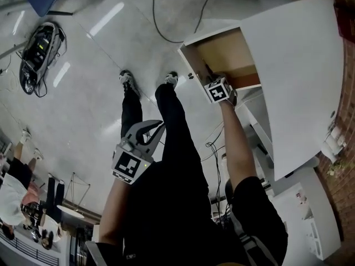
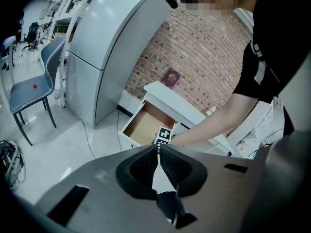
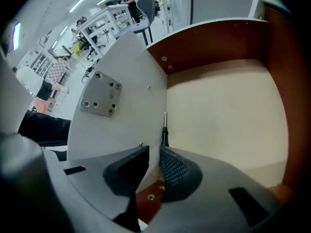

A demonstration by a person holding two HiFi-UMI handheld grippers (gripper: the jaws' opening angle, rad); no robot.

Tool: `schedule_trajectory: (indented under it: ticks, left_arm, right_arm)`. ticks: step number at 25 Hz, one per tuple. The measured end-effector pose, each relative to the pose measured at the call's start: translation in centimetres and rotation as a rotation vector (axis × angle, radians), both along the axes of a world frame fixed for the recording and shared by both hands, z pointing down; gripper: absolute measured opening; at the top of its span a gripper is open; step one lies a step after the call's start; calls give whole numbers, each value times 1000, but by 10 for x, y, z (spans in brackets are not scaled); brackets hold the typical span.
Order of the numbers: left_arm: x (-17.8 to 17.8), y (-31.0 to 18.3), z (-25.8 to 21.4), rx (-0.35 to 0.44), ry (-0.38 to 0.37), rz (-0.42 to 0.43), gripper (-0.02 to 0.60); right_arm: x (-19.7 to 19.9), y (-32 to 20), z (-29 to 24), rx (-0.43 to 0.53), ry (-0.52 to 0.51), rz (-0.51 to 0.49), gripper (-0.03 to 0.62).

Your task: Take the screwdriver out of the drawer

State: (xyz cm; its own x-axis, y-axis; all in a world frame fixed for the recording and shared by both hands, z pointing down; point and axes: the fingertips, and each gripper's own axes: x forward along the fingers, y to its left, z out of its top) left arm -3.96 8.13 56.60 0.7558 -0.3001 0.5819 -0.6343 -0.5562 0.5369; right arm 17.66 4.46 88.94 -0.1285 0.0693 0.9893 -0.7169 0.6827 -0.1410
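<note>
The white cabinet's drawer (image 1: 188,54) stands pulled out, its beige bottom (image 3: 223,115) bare. The screwdriver (image 3: 164,130), black-handled with a thin metal shaft, lies in the corner where the bottom meets the white front panel (image 3: 126,101). My right gripper (image 3: 154,148) reaches down into the drawer (image 2: 146,125), jaws a narrow gap apart. The handle's end sits at the tip of the right pad (image 3: 172,166), and I see nothing clamped in the gap. In the head view the right gripper (image 1: 211,76) dips into the drawer's near corner. My left gripper (image 1: 158,125) hangs by my leg, shut and empty (image 2: 159,147).
The white cabinet top (image 1: 299,76) overhangs the drawer's right side. A cable (image 1: 166,32) trails over the floor, and a device with wires (image 1: 36,51) lies far left. A blue chair (image 2: 34,89) and a brick wall (image 2: 194,52) stand beyond.
</note>
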Motion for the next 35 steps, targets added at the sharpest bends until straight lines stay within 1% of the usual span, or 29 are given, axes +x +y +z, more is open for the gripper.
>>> schedule_trajectory:
  ticks: [3,6,12,15,17,18,20,22,24,25,28,31,32,35]
  left_arm:
    - [-4,1,3,-6,-1,-7,23]
    - [-5,0,4,-11,1,-10,23]
    - [-7,-9,10,-35,17,-34,23]
    - [-8,-14,12,-40,28,-45,23]
    - [-10,-17,14,-43,32,-49,23]
    - [-12,-19,15,-44,33,-54,23]
    - [-14,-23,17,-50,34,-64,23]
    - [-15,-26,20,-55,34,-57,23]
    - [-14,-28,24,-52,32,-35,23]
    - [-14,-30,25,-51,31,-29,23]
    - [-15,-36,27,-50,31,-29,23]
    - [-14,-35,29,-50,29,-16,23]
    - [-13,-34,30,-51,28,-12,23]
    - [-12,-29,34,-59,26,-7,23]
  right_arm:
    - [4,-4,8,-26,32,-17,122]
    - [9,-8,12,-36,70,-61,126]
    - [12,-10,31,-55,58,-46,138]
    - [21,-4,36,-95,84,-73,138]
    - [22,-4,37,-115,84,-83,138]
    - [21,-4,35,-137,79,-85,135]
    - [18,-1,34,-191,53,-93,100]
    - [15,0,36,-236,14,-86,100]
    - [16,-1,36,-266,-4,-94,103]
    - [16,-2,35,-278,-10,-108,114]
    - [16,-4,35,-304,-25,-135,115]
    - [15,-3,36,-327,-47,-101,106]
    - [15,-3,36,-332,-52,-90,114]
    - [15,-4,37,-341,-62,-96,119]
